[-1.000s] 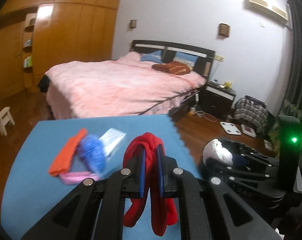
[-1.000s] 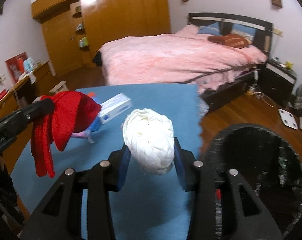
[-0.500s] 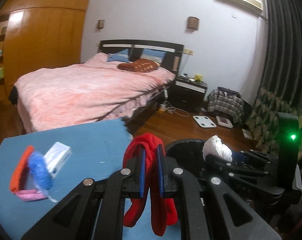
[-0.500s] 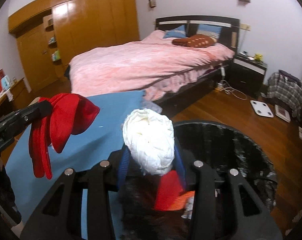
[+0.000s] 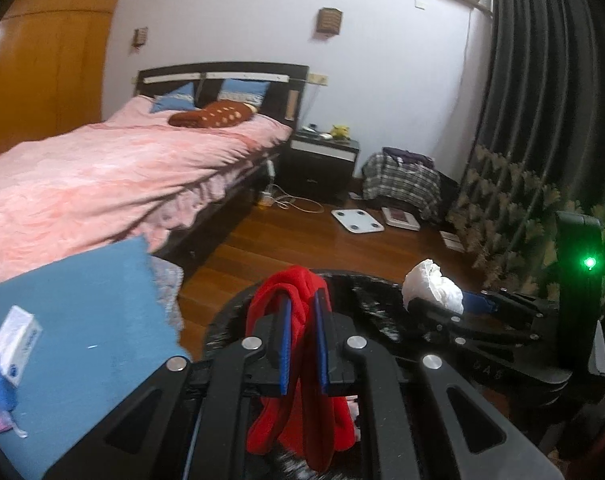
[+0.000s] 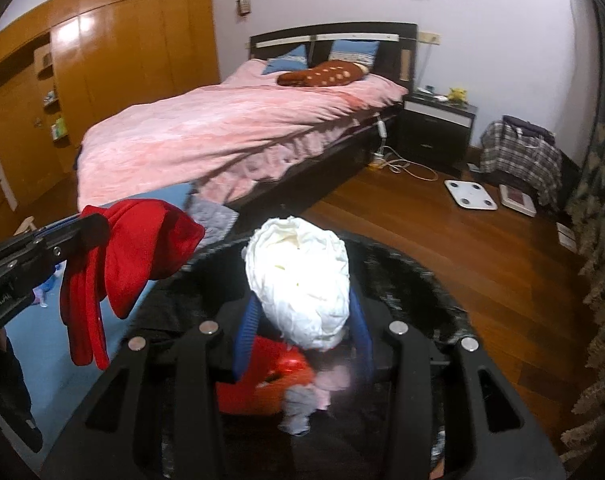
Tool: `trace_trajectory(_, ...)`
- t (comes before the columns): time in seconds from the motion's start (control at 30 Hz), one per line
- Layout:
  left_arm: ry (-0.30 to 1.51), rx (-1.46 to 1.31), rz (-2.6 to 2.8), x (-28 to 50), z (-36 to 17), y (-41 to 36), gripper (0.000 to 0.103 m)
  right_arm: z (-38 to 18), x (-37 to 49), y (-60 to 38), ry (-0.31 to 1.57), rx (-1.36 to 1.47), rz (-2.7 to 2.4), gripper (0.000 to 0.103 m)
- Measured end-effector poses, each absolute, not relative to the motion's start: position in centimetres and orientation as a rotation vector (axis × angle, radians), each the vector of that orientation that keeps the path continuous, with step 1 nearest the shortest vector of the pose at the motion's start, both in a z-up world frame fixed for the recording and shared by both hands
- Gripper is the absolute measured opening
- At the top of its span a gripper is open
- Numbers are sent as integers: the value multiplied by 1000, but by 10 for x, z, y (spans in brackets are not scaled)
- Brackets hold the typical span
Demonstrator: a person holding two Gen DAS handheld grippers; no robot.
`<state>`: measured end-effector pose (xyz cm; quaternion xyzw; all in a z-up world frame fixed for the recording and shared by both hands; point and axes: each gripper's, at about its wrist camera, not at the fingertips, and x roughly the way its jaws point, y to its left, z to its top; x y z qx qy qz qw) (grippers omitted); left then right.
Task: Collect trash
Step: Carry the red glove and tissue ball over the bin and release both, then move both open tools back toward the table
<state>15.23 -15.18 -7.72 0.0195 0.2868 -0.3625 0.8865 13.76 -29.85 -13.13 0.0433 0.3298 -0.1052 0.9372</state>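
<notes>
- The left gripper point(image 5: 302, 340) is clamping a red cloth point(image 5: 298, 368) between its blue pads point(image 5: 285, 350); the cloth is hanging over the rim of the black trash bin point(image 5: 366, 284).
- The right gripper point(image 6: 302, 320) is squeezing a crumpled white paper wad point(image 6: 298, 280) directly above the bin's opening.
- Inside the bin, an orange-red wrapper point(image 6: 262, 384) and greyish scraps point(image 6: 302, 408) are lying at 6 o'clock from the wad.
- On the blue counter point(image 5: 86, 304), a small white box point(image 5: 16, 342) is sitting at 9 o'clock from the left gripper, well apart from it.
- A pink bed point(image 6: 230, 128) is showing at 12 o'clock beyond the bin.
</notes>
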Motion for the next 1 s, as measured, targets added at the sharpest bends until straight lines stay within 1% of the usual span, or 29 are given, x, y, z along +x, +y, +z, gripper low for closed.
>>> trace_trajectory(0.03,609,43,-775,154,-79,-159,11,-133,136,-304,675,86,-231,45)
trace_trajectory(0.07,615,46,-786,155,-79,-163,17,-134,135,-307,674,85,-240,55)
trace_trajectory(0.1,627,47,-797,157,-81,-167,42,-136,133,-311,671,84,-255,67)
trace_trajectory(0.17,648,24,-806,159,-84,-170,68,-137,129,-317,663,80,-282,75)
trace_trajectory(0.23,666,17,-810,160,-87,-167,68,-140,127,-324,662,86,-301,78)
trace_trajectory(0.27,670,24,-803,159,-89,-165,68,-140,127,-326,660,88,-309,83)
trace_trajectory(0.37,674,35,-779,157,-93,-159,68,-140,122,-328,654,96,-326,88)
trace_trajectory(0.4,670,37,-768,157,-93,-155,69,-140,122,-328,652,98,-328,92)
trace_trajectory(0.43,665,40,-754,157,-92,-152,70,-139,122,-327,648,101,-328,92)
trace_trajectory(0.53,646,29,-691,156,-90,-130,79,-136,125,-322,648,112,-310,96)
trace_trajectory(0.6,640,23,-638,158,-89,-114,89,-133,129,-314,652,120,-291,96)
trace_trajectory(0.8,633,2,-465,160,-90,-56,96,-125,150,-267,648,98,-199,98)
trace_trajectory(1.0,632,4,-319,160,-98,6,97,-120,176,-209,648,77,-75,98)
